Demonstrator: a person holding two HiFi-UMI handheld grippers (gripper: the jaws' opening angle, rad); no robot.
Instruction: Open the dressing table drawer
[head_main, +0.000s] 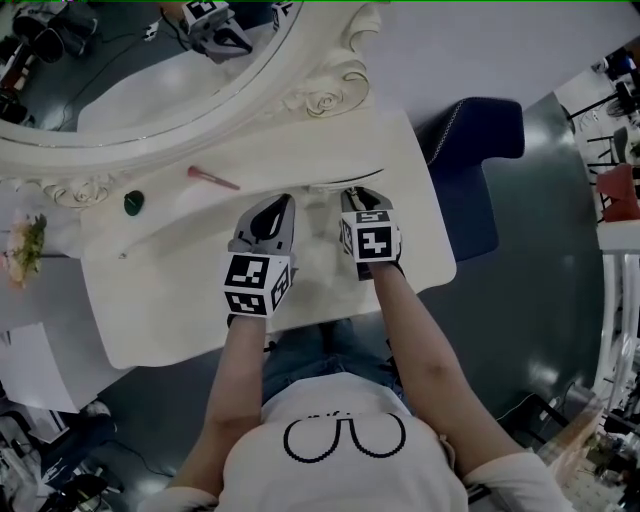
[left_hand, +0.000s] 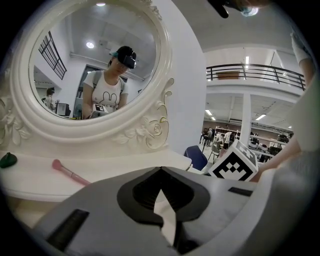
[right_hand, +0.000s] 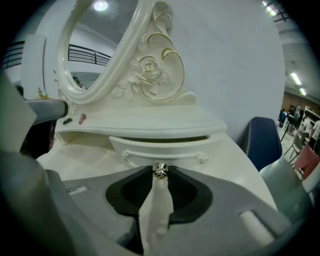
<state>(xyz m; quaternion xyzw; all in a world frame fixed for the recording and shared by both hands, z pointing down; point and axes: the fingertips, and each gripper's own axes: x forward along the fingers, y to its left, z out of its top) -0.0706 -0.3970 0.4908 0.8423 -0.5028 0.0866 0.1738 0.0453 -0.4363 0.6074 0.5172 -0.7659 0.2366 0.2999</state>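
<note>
The cream dressing table (head_main: 200, 300) has a small curved drawer (right_hand: 160, 147) under its raised shelf, in the head view (head_main: 335, 187). A thin dark gap shows along the drawer's top edge. My right gripper (right_hand: 160, 172) is shut on the drawer's small metal knob (right_hand: 160, 170), which sits pinched between the fingertips. Seen from the head view, the right gripper (head_main: 352, 196) reaches up to the drawer front. My left gripper (head_main: 283, 205) hovers over the tabletop just left of it, shut with nothing held; its tips (left_hand: 160, 170) meet.
An oval mirror in a carved white frame (head_main: 330, 95) stands at the back. A pink brush (head_main: 212, 178) and a dark green object (head_main: 134, 202) lie on the shelf. A blue chair (head_main: 470, 160) stands right of the table; flowers (head_main: 25, 250) sit at the left.
</note>
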